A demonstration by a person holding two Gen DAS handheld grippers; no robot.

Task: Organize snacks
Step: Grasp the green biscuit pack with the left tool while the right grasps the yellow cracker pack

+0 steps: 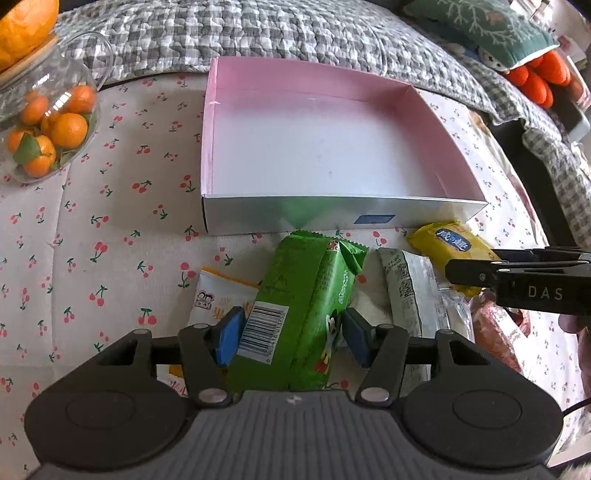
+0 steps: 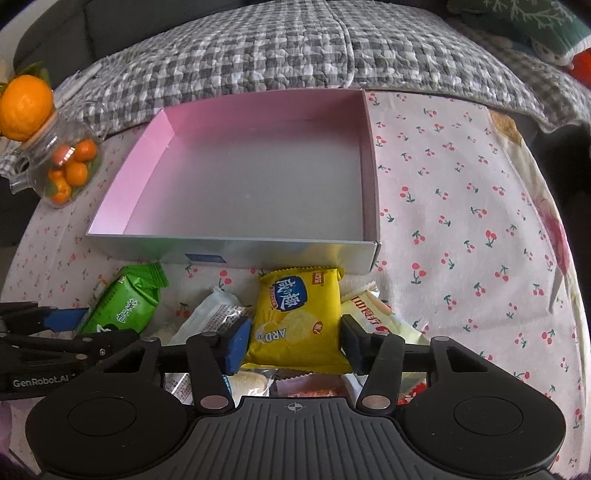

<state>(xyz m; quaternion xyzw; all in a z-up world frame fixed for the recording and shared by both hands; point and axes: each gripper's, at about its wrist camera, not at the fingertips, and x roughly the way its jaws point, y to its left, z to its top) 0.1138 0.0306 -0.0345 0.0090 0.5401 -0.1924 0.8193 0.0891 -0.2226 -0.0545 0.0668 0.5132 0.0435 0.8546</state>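
Observation:
A shallow box [image 1: 369,218] with pink inner walls and a silver outside lies open on the cherry-print cloth; it also shows in the right wrist view [image 2: 258,251]. My left gripper [image 1: 291,338] is shut on a green snack pack [image 1: 295,314], with a blue pad against each side. My right gripper [image 2: 293,341] is shut on a yellow cracker pack [image 2: 299,321]. The green pack [image 2: 125,306] and left gripper show at the left of the right wrist view. Both packs lie just in front of the box.
Several other snack packs lie around: a white-orange one [image 1: 218,295], a silver-white one [image 1: 406,284], a red one [image 1: 498,336]. A glass jar of small oranges [image 1: 48,125] stands left of the box. A checked quilt [image 1: 258,33] lies behind.

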